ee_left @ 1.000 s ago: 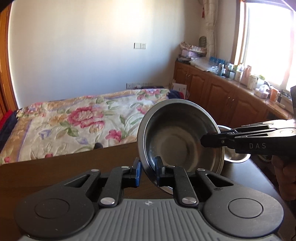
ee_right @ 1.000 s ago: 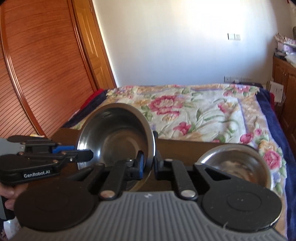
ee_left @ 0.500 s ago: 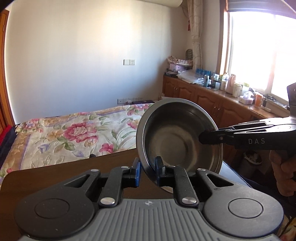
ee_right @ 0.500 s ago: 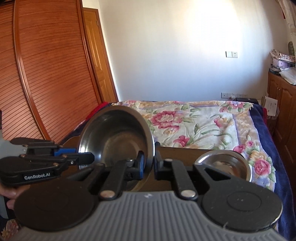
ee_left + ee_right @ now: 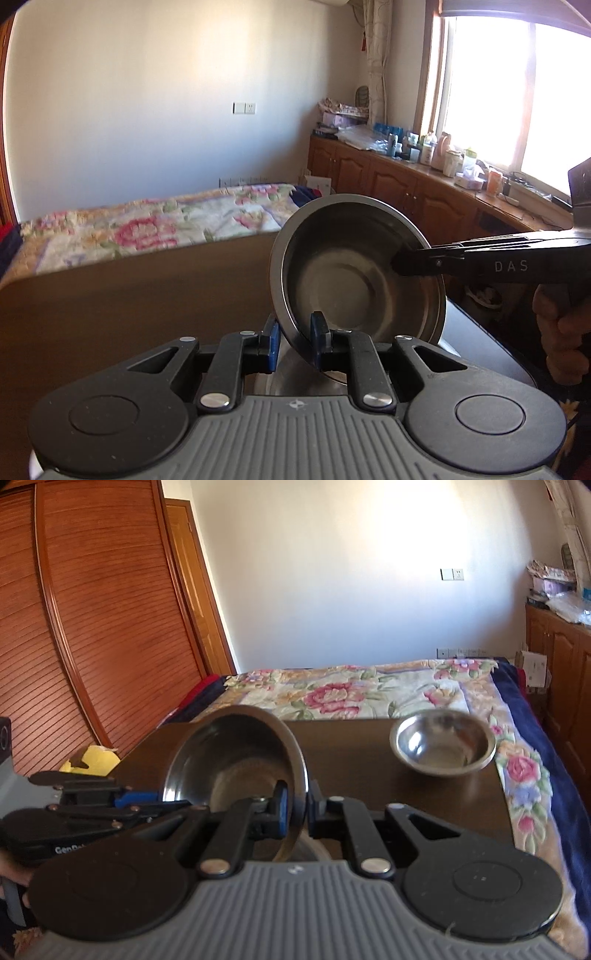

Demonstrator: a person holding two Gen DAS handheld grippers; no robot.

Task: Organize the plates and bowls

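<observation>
Both tools carry one steel bowl [image 5: 354,273] between them, tilted steeply with its open side toward the left camera; the left gripper [image 5: 293,343] is pinched on the near lower rim, one finger inside and one outside; the right gripper [image 5: 295,810] is likewise pressed onto the opposite rim, seen in the left view as a black arm reaching in from the right

Change over the last second: both cameras have risen and pulled back, so the brown table [image 5: 369,760] now shows far more of its top; the second bowl [image 5: 443,742] sits upright near the table's far right corner and appears smaller and farther off than before; the grip on the held bowl is unchanged. Judgement: the held bowl is in transit, probably to be nested with another, and no release has begun

Hard to make out: a pale curved metal surface [image 5: 295,376] lies directly beneath the held bowl, largely covered by the gripper bodies; it may be a further bowl, but this cannot be confirmed; whether the held bowl touches it cannot be told; a yellow object [image 5: 92,760] at the table's left edge is partly cut off; only part of a hand [image 5: 561,343] shows at the right
</observation>
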